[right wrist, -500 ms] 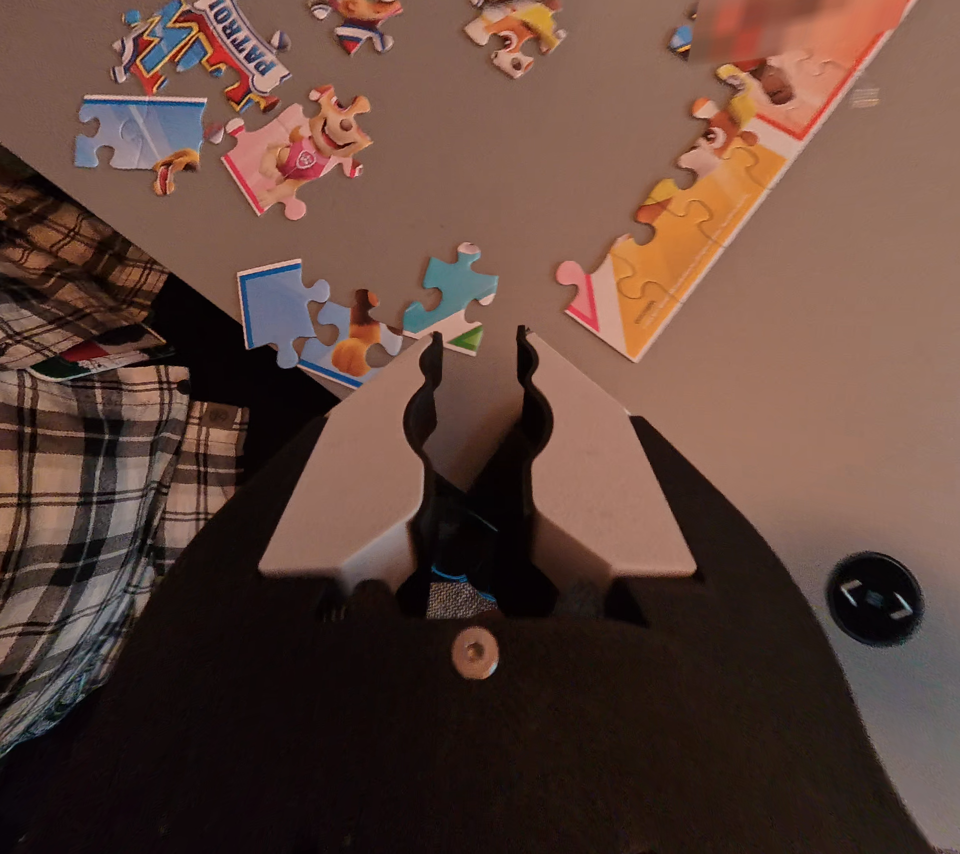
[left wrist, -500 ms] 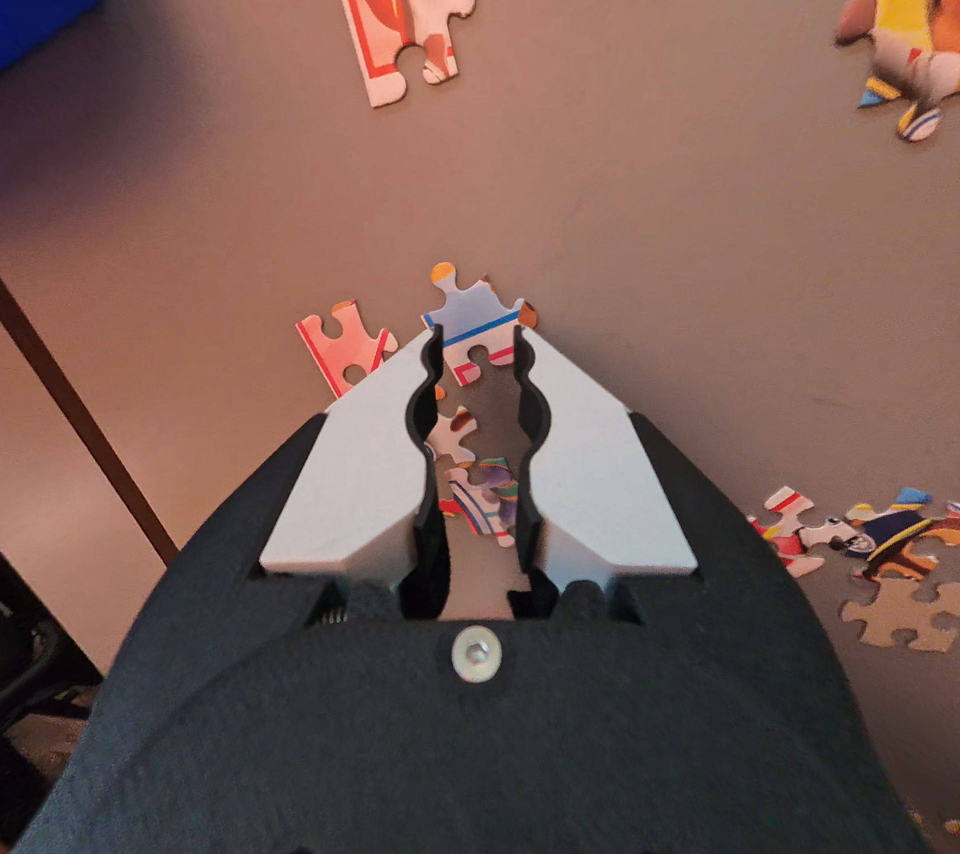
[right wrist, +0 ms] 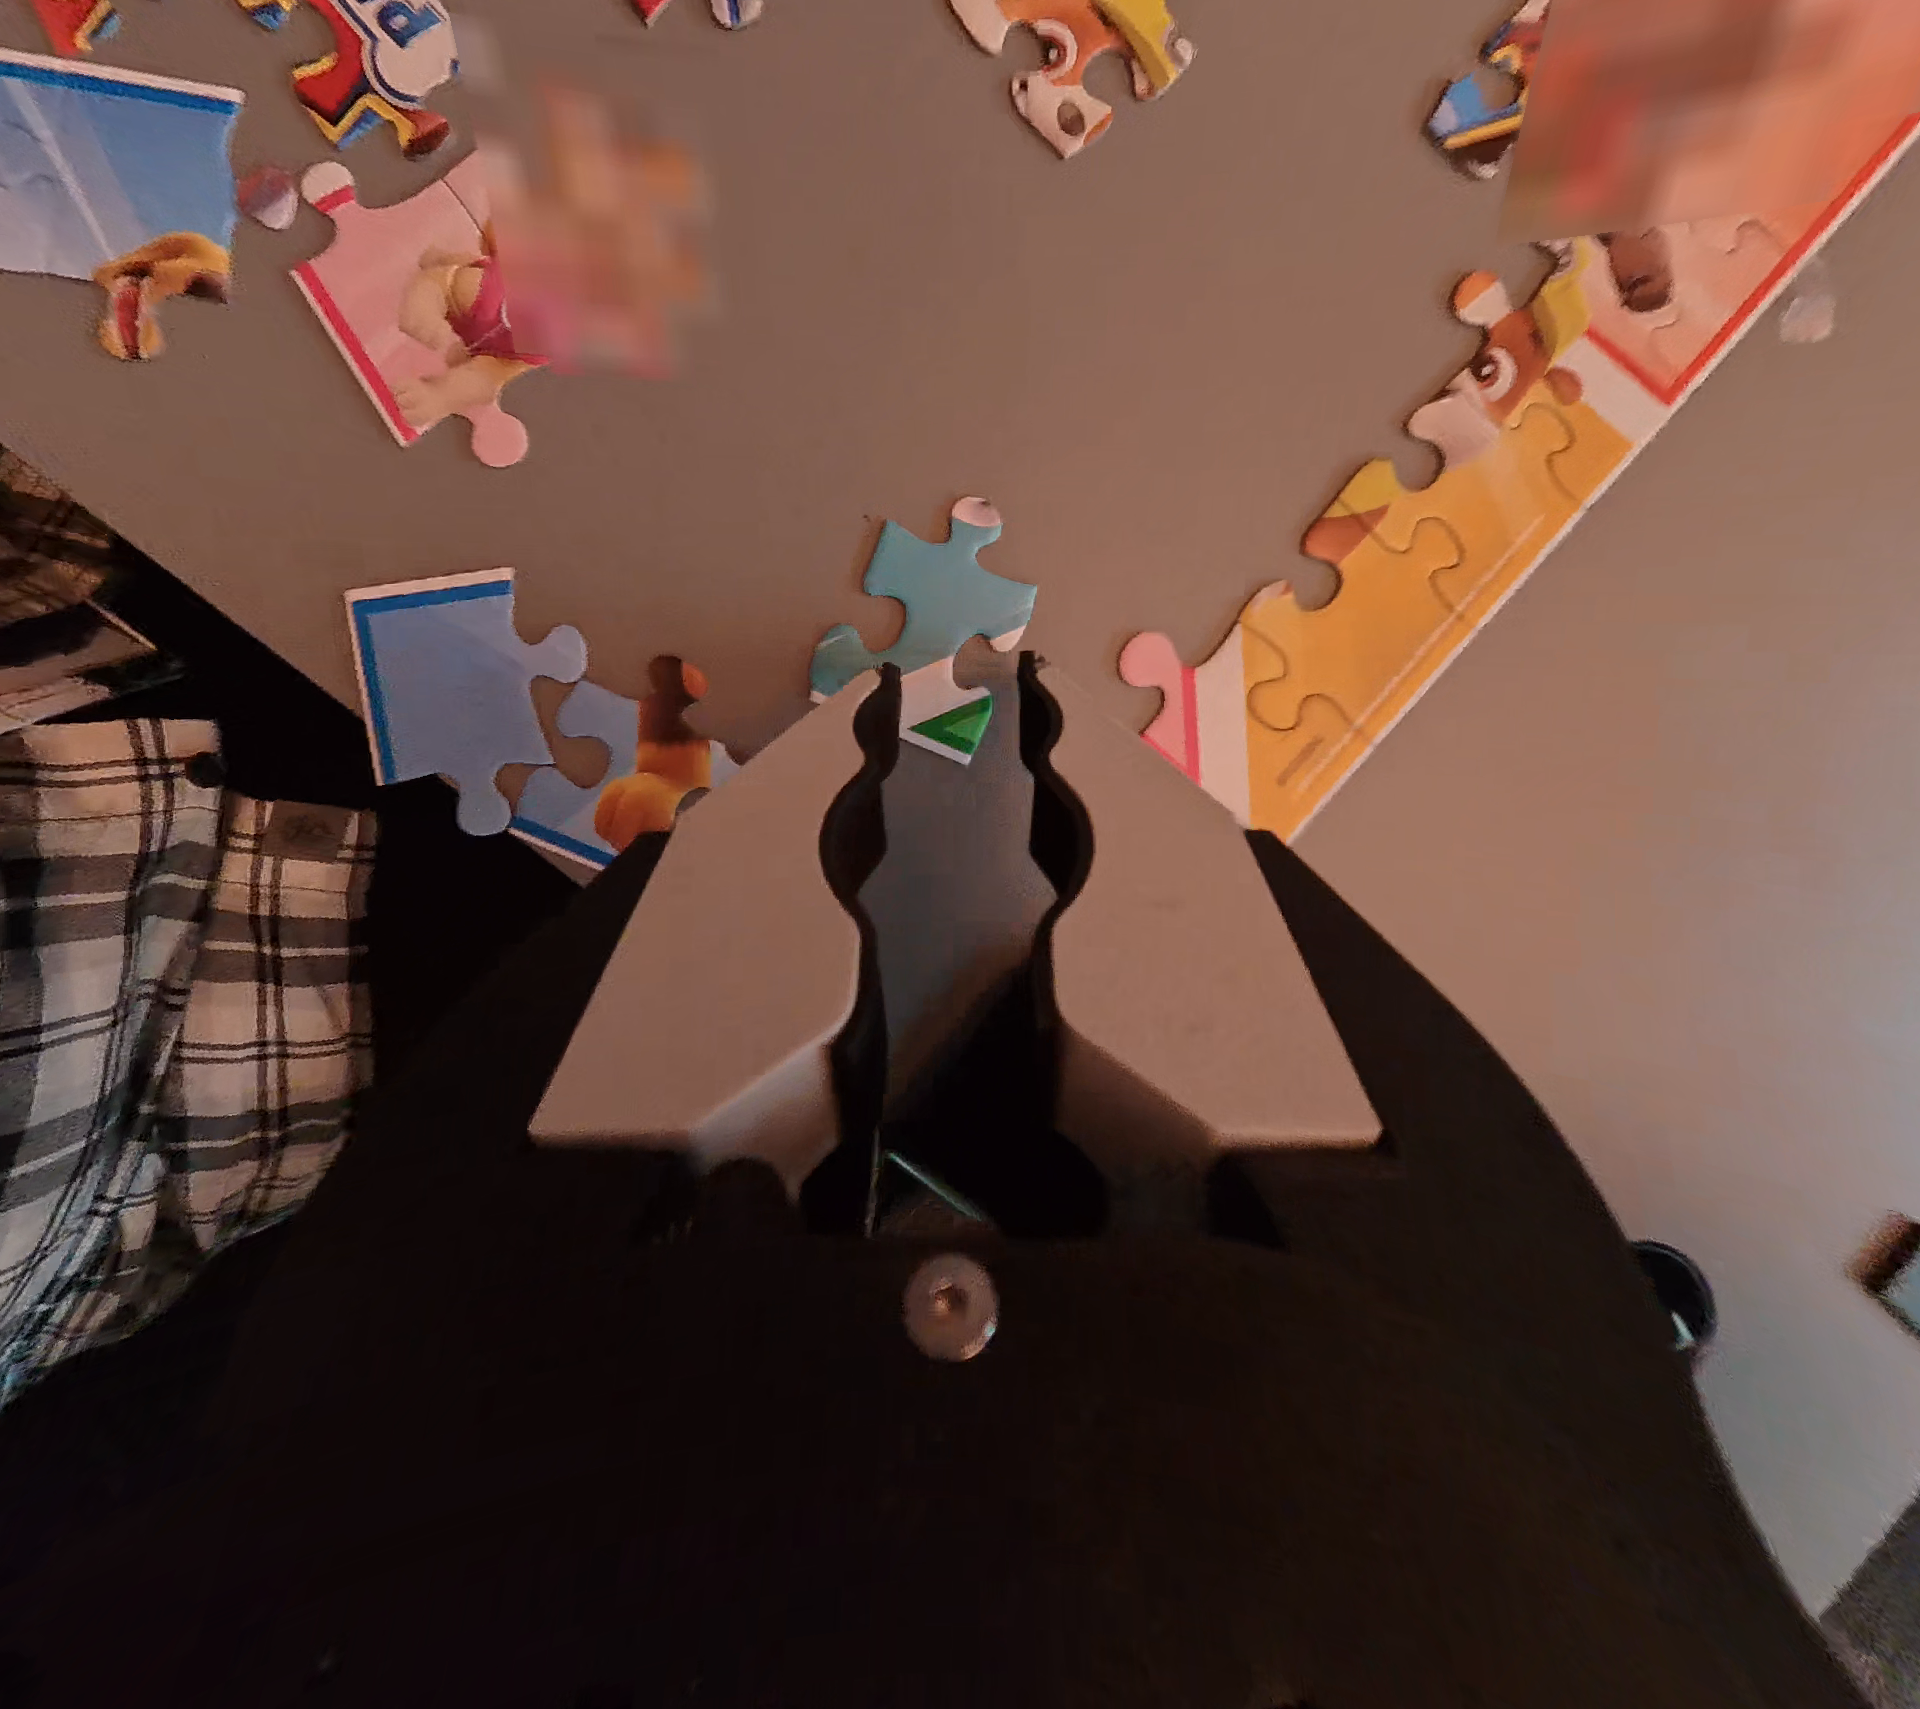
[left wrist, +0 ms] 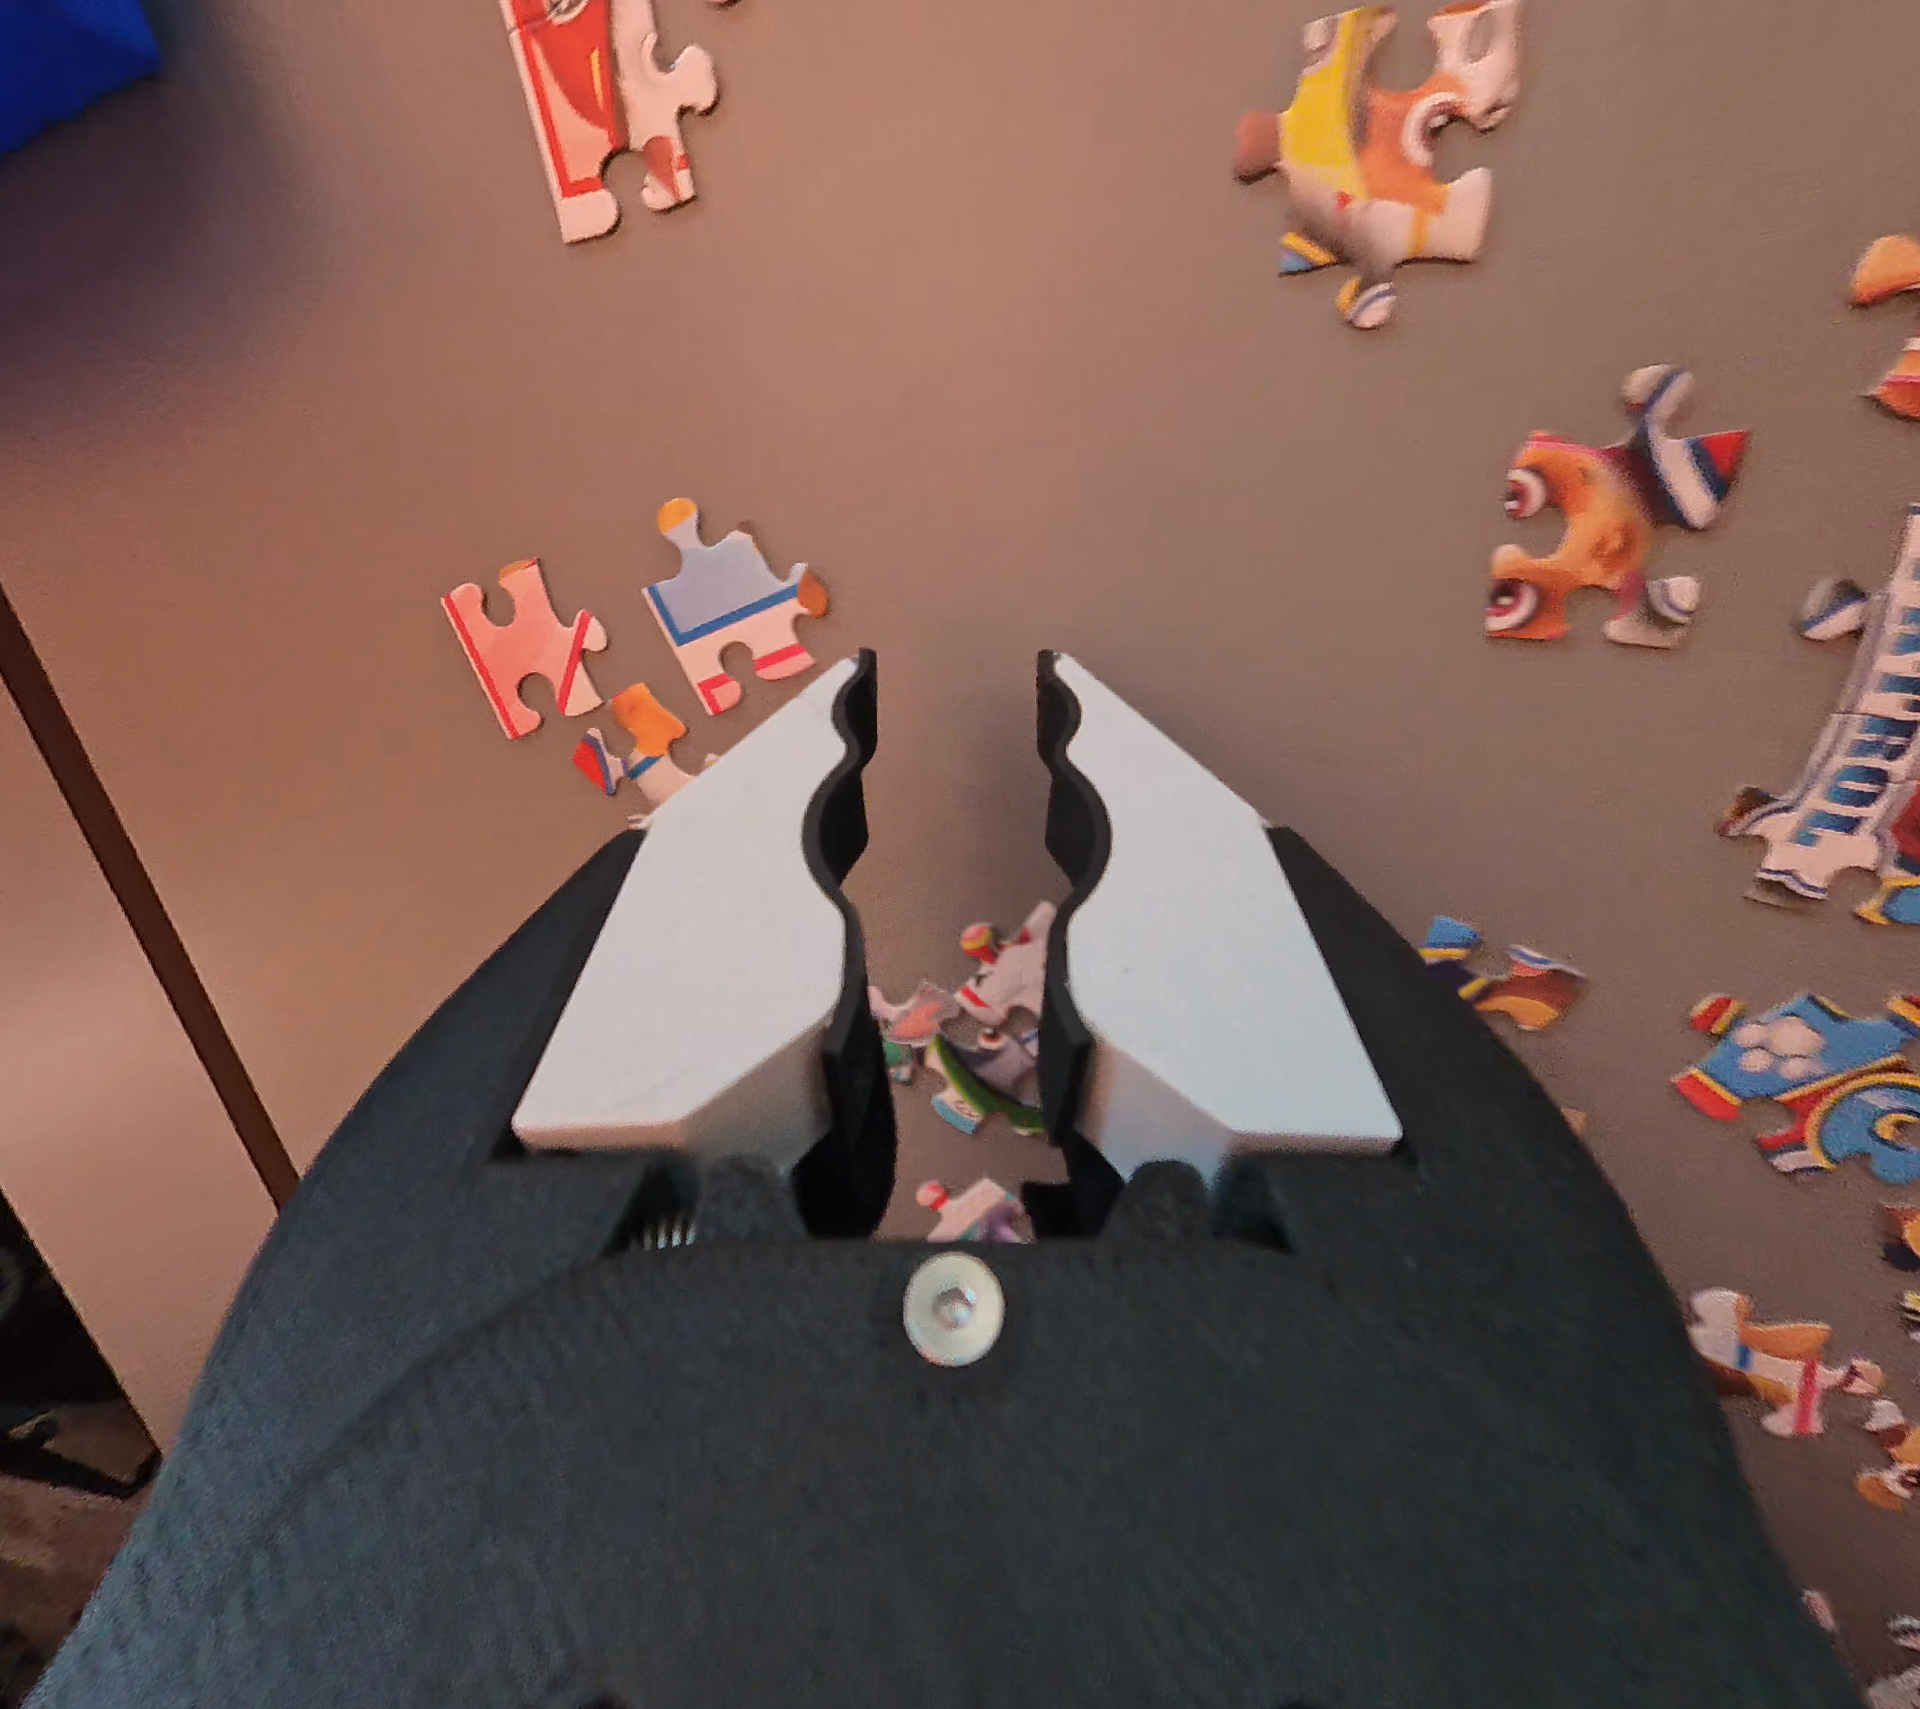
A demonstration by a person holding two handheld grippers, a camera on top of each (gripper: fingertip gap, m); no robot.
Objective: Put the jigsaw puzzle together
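puzzle pieces [right wrist: 940, 594]: scattered flat, mostly loose | orange border strip [right wrist: 1423, 558]: joined, perhaps partial

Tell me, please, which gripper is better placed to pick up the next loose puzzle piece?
Probably the right gripper: its open fingertips sit at the teal piece with the green arrow. The left gripper, also open, points at bare table.

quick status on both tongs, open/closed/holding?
Left tongs: open, empty, above bare table.
Right tongs: open, nothing gripped; tips at the teal puzzle piece.
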